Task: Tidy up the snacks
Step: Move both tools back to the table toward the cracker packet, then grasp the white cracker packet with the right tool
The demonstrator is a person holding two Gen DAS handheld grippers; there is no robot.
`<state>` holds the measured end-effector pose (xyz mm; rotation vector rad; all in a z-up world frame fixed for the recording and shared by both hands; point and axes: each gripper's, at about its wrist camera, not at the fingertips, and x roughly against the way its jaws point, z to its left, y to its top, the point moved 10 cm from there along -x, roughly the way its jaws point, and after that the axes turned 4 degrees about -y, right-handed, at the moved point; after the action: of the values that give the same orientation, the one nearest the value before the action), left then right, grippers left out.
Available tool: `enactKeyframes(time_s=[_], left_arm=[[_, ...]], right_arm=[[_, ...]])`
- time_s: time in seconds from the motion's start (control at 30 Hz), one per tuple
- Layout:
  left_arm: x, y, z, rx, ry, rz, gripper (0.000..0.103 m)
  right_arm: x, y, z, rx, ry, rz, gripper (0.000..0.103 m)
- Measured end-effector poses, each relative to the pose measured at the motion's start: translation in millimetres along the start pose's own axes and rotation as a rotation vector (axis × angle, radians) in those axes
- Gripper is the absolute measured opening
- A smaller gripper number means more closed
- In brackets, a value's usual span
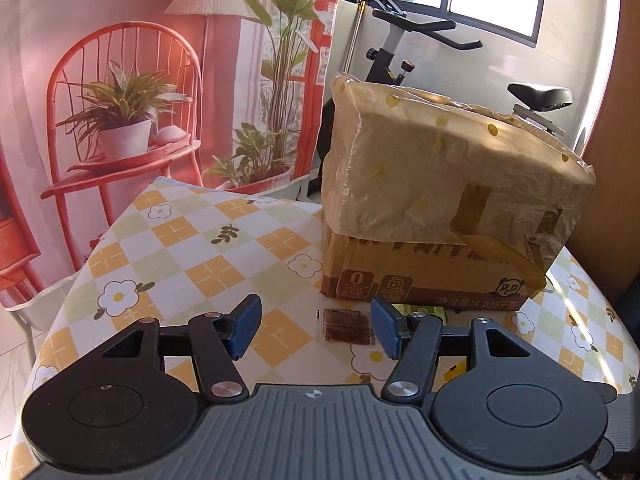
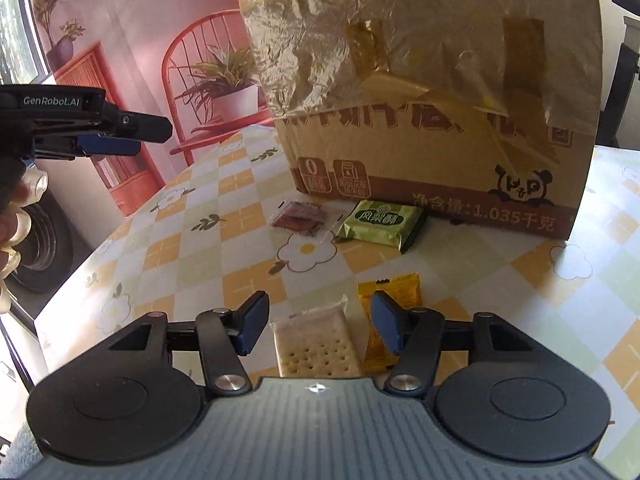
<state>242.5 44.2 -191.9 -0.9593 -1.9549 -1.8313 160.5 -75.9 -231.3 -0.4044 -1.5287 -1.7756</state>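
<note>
A cardboard box (image 1: 432,216) (image 2: 432,92) wrapped in crinkled tape stands on the table. In front of it lie a clear packet of dark red snack (image 1: 346,326) (image 2: 298,219) and a green packet (image 2: 380,224). Closer in the right wrist view lie a clear cracker packet (image 2: 316,344) and a yellow packet (image 2: 386,320). My left gripper (image 1: 316,326) is open and empty, just short of the red packet. My right gripper (image 2: 318,326) is open and empty over the cracker packet. The left gripper also shows at the left of the right wrist view (image 2: 108,136).
The table has a checked yellow-and-green flowered cloth (image 1: 192,240) (image 2: 200,232). A printed backdrop with a red chair and plants (image 1: 128,120) hangs behind it. An exercise bike (image 1: 404,52) stands behind the box. The table edge runs along the left side.
</note>
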Motion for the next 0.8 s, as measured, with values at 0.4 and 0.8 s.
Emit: enactKeyframes(time_s=[0.4,0.8], left_arm=[[-17,-21,-8,-0.01,-0.008,0.045,0.063],[-33,-42,-45,0.052,-0.089,0.103,0.062]], right_arm=[[-12,-30,7,0.122,-0.029,0.073,0.049],[28,19,-63,0.038,-0.163,-0.162,0.048]])
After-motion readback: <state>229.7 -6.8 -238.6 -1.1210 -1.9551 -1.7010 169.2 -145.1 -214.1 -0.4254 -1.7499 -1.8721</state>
